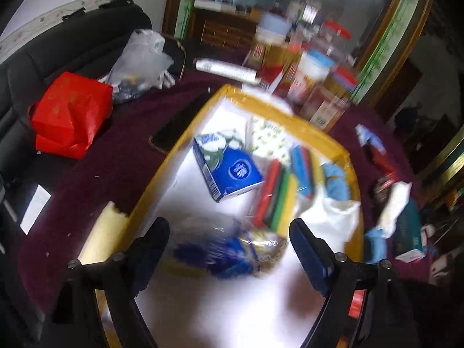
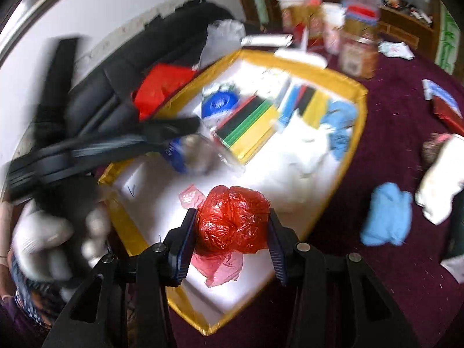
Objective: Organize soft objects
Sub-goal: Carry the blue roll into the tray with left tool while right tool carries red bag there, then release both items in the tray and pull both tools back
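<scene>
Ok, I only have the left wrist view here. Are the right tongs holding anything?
Observer: Yes, the right tongs are shut on a crumpled red plastic bag.
Operator: Where is that relative to the tray?
Observer: Over the near end of the yellow-rimmed tray, above its white floor.
Operator: Anything under the bag?
Observer: Thin pink plastic shows just below it. I cannot tell whether it is attached to the bag.
</scene>
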Available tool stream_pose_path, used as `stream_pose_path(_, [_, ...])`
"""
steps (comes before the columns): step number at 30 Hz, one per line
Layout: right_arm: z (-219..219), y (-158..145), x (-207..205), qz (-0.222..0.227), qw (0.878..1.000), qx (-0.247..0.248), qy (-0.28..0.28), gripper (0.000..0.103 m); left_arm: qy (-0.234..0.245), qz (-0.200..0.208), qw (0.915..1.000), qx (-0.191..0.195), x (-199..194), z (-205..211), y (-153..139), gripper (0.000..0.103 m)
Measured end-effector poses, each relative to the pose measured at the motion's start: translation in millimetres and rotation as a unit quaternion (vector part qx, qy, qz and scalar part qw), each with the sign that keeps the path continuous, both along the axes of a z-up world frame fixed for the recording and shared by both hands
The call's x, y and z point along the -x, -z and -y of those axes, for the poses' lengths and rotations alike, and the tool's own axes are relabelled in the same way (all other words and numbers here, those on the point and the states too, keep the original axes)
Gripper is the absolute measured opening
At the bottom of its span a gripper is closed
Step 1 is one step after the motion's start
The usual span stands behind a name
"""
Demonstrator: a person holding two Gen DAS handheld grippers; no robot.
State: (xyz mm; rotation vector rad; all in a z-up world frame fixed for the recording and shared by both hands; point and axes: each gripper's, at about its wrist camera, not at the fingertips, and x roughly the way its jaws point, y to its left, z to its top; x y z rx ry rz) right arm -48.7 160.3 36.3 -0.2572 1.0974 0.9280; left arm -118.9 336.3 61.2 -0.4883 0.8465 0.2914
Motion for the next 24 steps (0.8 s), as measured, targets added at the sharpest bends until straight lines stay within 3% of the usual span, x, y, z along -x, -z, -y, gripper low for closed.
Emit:
stream_pose_path(5, [-27.1, 17.6, -15.0, 0.030, 0.998, 0.058, 0.001, 0.045, -0.008, 0.062, 0.9980, 0.016, 35.7, 2.8, -20.9, 0.088])
stream_pose_path(9, [-40.4, 20.7, -30.7, 0.070, 0.994, 0.077, 0.018, 0.046, -0.015, 0.090, 0.9951, 0.037, 57.6, 1.6, -28.2, 0.088])
stream_pose_path(14, [-43.5, 13.2, -38.2, 0.087, 0.994, 0.057, 0.023, 0.052, -0.033, 0.100, 0.9930, 0.053, 71.8, -1.7, -26.4, 0.088])
stream_pose_path(16, [-28.6, -3.3, -30.9, 0.099, 0.994, 0.024, 0.028, 0.062, -0.041, 0.098, 0.9927, 0.057, 75.0, -3.1, -23.3, 0.088])
stream_pose_path(19, [9.0, -34.2, -13.2, 0.149, 0.988, -0.016, 0.044, 0.069, -0.043, 0.101, 0.9920, 0.061, 77.3, 1.5, -22.7, 0.088])
stream_pose_path(21, [47.6, -53.8, 1.5, 0.186, 0.980, -0.039, 0.065, 0.070, -0.037, 0.111, 0.9913, 0.060, 76.7, 11.1, -26.9, 0.088])
stream_pose_path(24, [105.0, -73.0, 14.8, 0.237, 0.962, -0.067, 0.115, 0.080, -0.013, 0.130, 0.9904, 0.045, 72.7, 32.6, -36.5, 0.088])
